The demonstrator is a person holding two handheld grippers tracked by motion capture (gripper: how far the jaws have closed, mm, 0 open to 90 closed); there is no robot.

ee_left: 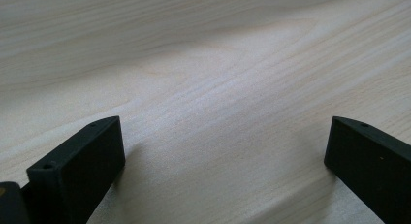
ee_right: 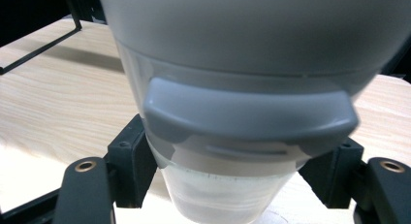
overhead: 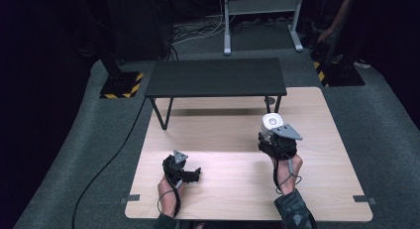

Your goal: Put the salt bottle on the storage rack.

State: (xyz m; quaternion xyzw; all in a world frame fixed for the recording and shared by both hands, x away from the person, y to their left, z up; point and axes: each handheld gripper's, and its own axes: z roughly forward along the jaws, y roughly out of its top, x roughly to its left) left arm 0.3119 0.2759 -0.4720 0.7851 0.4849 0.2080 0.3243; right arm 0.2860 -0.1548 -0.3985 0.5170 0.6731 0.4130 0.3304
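1. Near edge of the wooden table: the left gripper rests low towards the near left corner, its jaws spread wide over bare wood with nothing between them.
2. Mid-table, right side: the right gripper pinches one clear container with a white lid, upright; whether it is clear of the tabletop I cannot tell.
3. Judged progress: the pick-up is done; carrying and setting down remain.
4. Far edge: one black shelf stands bare. Count: two grippers, one container, one shelf.
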